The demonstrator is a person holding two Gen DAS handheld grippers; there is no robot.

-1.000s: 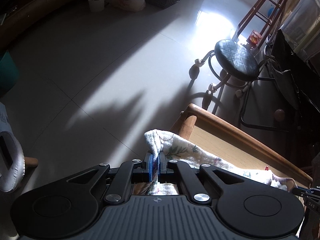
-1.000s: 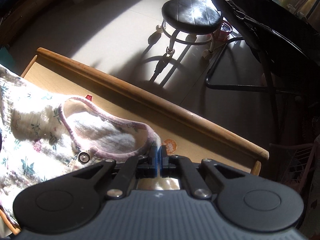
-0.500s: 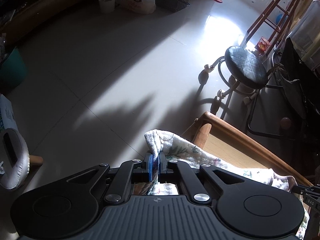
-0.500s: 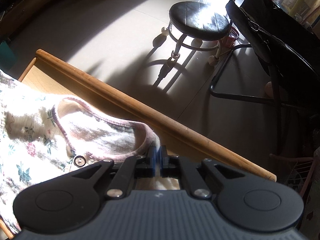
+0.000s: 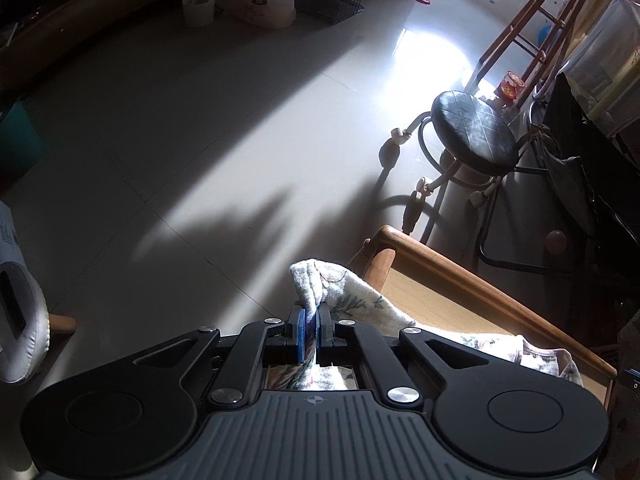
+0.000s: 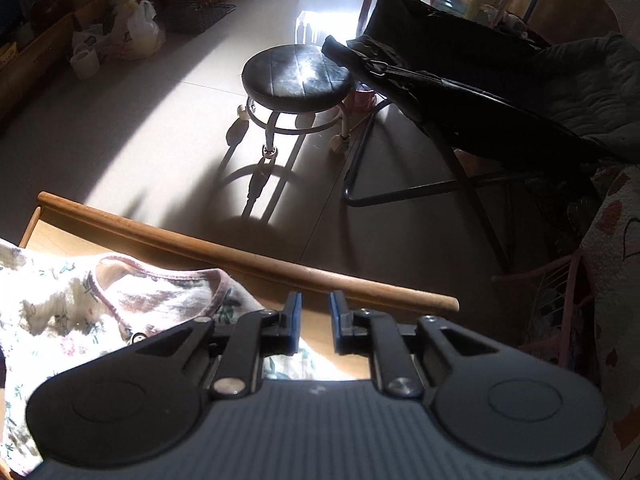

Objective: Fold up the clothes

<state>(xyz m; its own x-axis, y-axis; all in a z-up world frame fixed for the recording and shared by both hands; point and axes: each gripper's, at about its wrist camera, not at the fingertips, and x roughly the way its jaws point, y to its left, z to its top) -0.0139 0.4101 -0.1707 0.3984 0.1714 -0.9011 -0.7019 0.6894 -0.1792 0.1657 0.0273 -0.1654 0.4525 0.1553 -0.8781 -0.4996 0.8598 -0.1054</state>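
The left gripper (image 5: 310,330) is clamping a bunched corner of the floral garment (image 5: 352,304), while the right gripper (image 6: 315,322) has just been opening, nothing between its parted fingers. The garment is lying on the wooden table (image 6: 248,258), neckline up; in my judgement a fold is being released, and the next move calls for regripping a fresh edge.

Hard sunlight glares off the floor (image 5: 432,52), long shadows, dim corners, fisheye-bent edges, sharp focus.

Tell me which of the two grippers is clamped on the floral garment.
The left gripper: its blue pads pinch a bunched edge of the floral garment. The right gripper has just been opening, with nothing between its pads.
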